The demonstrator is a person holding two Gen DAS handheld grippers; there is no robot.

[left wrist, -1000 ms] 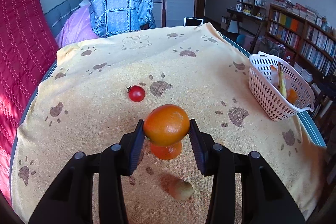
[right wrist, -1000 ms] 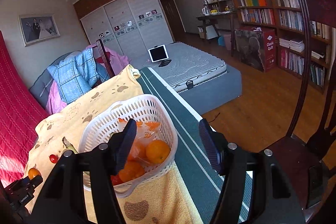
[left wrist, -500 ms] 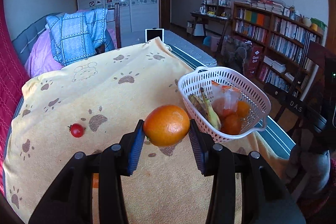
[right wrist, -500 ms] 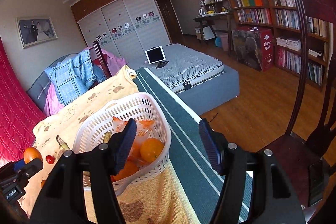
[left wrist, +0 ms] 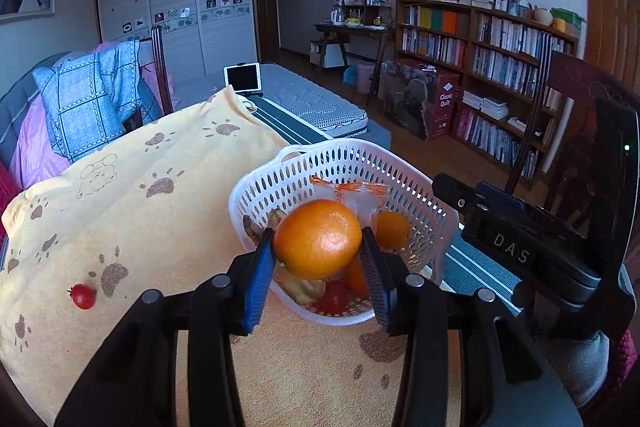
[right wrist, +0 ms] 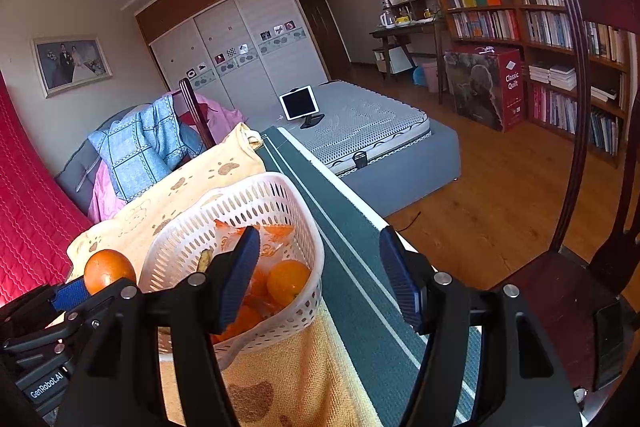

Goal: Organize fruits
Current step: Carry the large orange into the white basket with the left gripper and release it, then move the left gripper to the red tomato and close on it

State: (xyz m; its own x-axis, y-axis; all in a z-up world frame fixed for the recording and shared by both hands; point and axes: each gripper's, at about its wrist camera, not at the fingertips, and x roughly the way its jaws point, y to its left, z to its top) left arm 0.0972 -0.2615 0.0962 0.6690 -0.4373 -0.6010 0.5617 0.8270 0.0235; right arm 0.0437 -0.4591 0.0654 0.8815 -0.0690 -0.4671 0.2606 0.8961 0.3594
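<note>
My left gripper (left wrist: 318, 267) is shut on an orange (left wrist: 318, 238) and holds it in the air at the near rim of a white plastic basket (left wrist: 280, 179). The basket holds oranges (left wrist: 393, 230), a banana, a red fruit and a plastic packet. The held orange also shows in the right wrist view (right wrist: 109, 270), left of the basket (right wrist: 256, 199). My right gripper (right wrist: 320, 279) is open and empty, beside the basket's right edge, over the table edge. A cherry tomato (left wrist: 83, 295) lies on the yellow paw-print cloth (left wrist: 120, 187) at the left.
The table's right edge with a green striped band (right wrist: 352, 267) runs next to the basket. A dark wooden chair (right wrist: 580, 227) stands at the right. A chair draped with a blue cloth (left wrist: 92, 99) is behind the table. The right gripper's body (left wrist: 520, 247) is just right of the basket.
My left gripper has carried the orange up off the cloth and to the right, up to the basket's near rim. The right gripper has stayed open beside the basket, shifting only slightly.
</note>
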